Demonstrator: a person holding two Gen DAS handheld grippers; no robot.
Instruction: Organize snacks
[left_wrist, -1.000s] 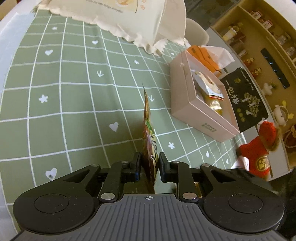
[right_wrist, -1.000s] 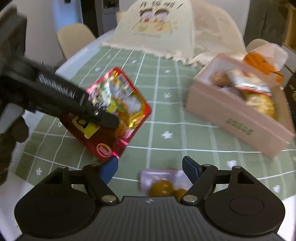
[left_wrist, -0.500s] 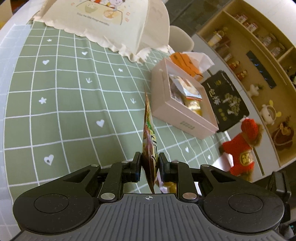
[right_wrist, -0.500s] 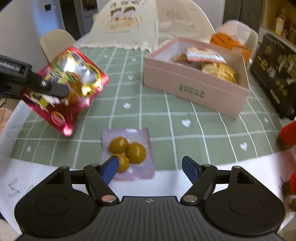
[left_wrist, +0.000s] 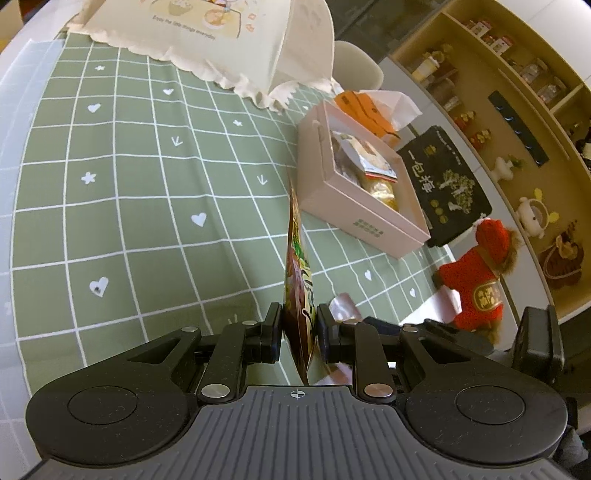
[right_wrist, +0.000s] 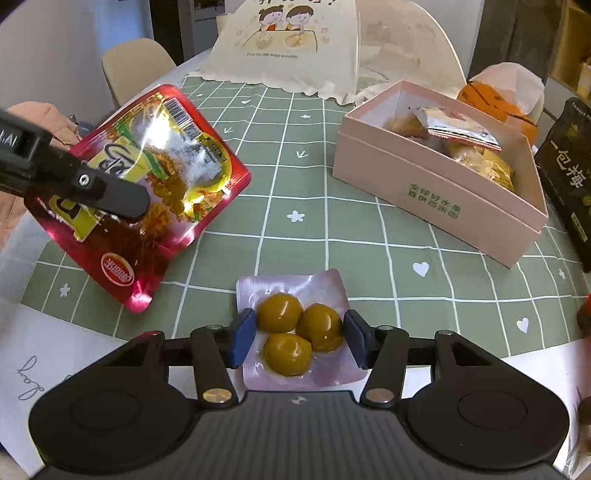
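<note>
Right wrist view: the right gripper (right_wrist: 299, 338) angles down, jaws closing around the egg-yolk pack (right_wrist: 295, 328) at lower centre, while the left gripper (right_wrist: 122, 195) clamps the red snack bag (right_wrist: 147, 192) aloft at left.

Red plush toy (left_wrist: 480, 280) beside green checked tablecloth (left_wrist: 110, 206)

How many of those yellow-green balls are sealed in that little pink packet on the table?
3, all in the pink packet between the right claw's closing fingers: one upper left, one upper right, one nearest the camera. None looks hidden.
</note>
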